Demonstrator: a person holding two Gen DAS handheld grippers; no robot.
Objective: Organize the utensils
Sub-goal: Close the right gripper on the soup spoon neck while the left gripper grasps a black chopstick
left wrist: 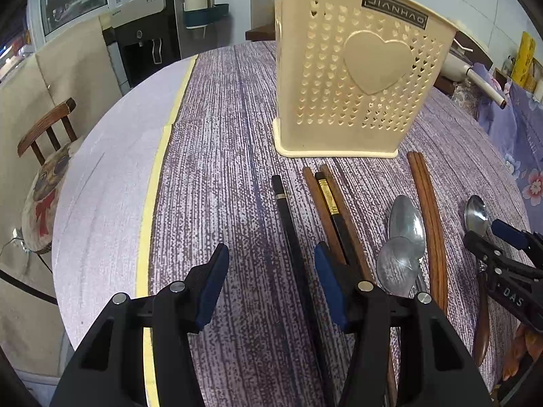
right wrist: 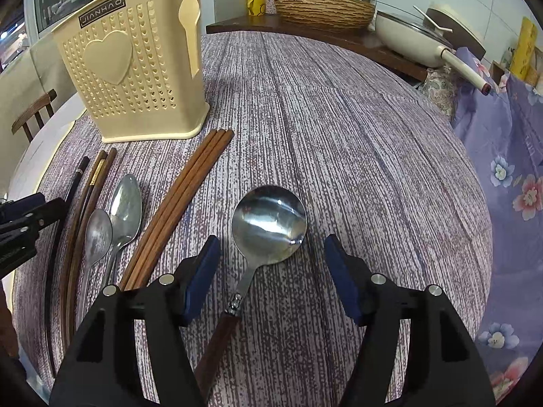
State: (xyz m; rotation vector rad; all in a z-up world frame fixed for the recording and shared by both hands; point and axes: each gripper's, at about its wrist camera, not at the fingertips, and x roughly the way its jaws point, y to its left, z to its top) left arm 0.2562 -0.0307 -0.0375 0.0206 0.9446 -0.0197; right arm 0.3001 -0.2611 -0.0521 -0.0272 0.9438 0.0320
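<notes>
The table (right wrist: pixel 339 129), under a purple streaked cloth, carries everything in one near-to-far layout: the cream holder (right wrist: pixel 135 68) stands upright at the far left, open top up, so that utensils can be dropped in handle-down, and the utensils lie in a row in front of it with their long axes pointing toward it, probably so each can be picked up lengthwise. Three brown chopsticks (right wrist: pixel 183 196) lie touching side by side just right of the holder's base. Left of them sit two steel spoons (right wrist: pixel 115 217), bowls overlapping, then a cluster of dark and brown chopsticks (left wrist: pixel 329 203), with one black chopstick (left wrist: pixel 288 224) apart at the far left. The ladle (right wrist: pixel 269 224), wooden-handled, lies alone to the right. The right gripper (right wrist: pixel 271 271) hovers with its jaws wide on either side of the ladle's neck, touching nothing. The left gripper (left wrist: pixel 271 288) is likewise spread wide and empty, straddling the black chopstick; whether its right pad touches the cluster is hard to tell.
</notes>
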